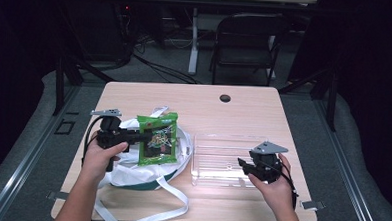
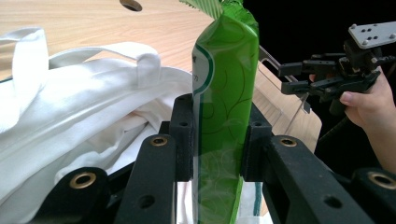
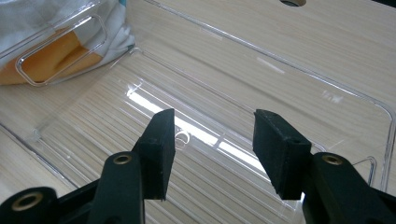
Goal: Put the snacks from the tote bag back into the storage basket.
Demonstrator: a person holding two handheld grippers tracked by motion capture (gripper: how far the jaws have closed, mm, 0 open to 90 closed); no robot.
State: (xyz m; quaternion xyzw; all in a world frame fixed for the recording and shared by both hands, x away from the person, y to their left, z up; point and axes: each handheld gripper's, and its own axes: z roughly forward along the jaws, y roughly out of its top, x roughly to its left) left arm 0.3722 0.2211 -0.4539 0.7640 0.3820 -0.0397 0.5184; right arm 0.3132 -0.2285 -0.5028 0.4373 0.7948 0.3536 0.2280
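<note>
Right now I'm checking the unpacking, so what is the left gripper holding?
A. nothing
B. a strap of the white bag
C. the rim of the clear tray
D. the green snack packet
D: the left gripper has its jaws clamped on both sides of the green snack packet, raised above the white bag.

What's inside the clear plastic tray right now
The clear plastic tray holds nothing; the wooden table shows through its ribbed floor. The open right gripper hovers over it.
</note>
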